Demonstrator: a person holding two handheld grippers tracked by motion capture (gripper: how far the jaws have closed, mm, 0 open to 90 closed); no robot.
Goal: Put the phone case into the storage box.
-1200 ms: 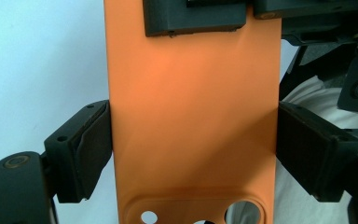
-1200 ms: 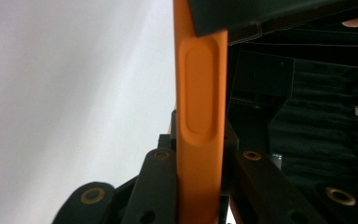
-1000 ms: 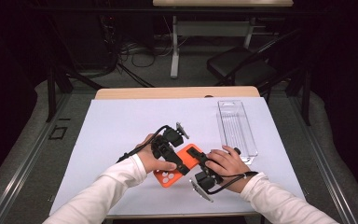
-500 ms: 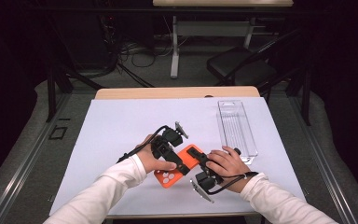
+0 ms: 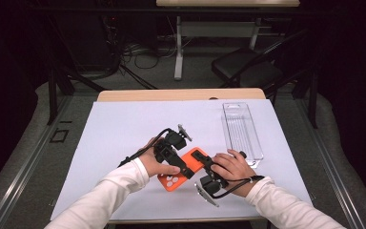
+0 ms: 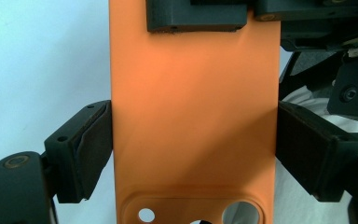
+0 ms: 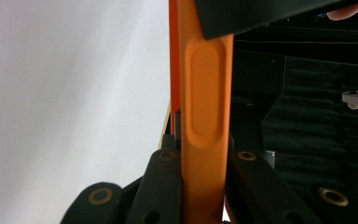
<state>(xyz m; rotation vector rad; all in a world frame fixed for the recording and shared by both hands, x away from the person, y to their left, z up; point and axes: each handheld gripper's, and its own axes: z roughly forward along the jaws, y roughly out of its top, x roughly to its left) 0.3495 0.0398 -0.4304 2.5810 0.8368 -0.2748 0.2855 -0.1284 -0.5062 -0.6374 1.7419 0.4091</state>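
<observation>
Left gripper [image 6: 193, 154] jaws clamp the orange phone case [image 6: 193, 121] across its width, above the bench [image 5: 124, 129] near its front edge. Right gripper [image 7: 204, 186] jaws pinch one edge. Best to keep both grips steady, no twisting. Whether a phone sits inside is hidden; clear tray [image 5: 240, 129] looks empty.

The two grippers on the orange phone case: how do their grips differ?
The left gripper spans the orange phone case across its broad width, jaws wide apart on its long edges, near the camera cutout. The right gripper pinches the case's thin edge, jaws nearly together, at the opposite end. Both are clamped on the same case above the white mat.
</observation>
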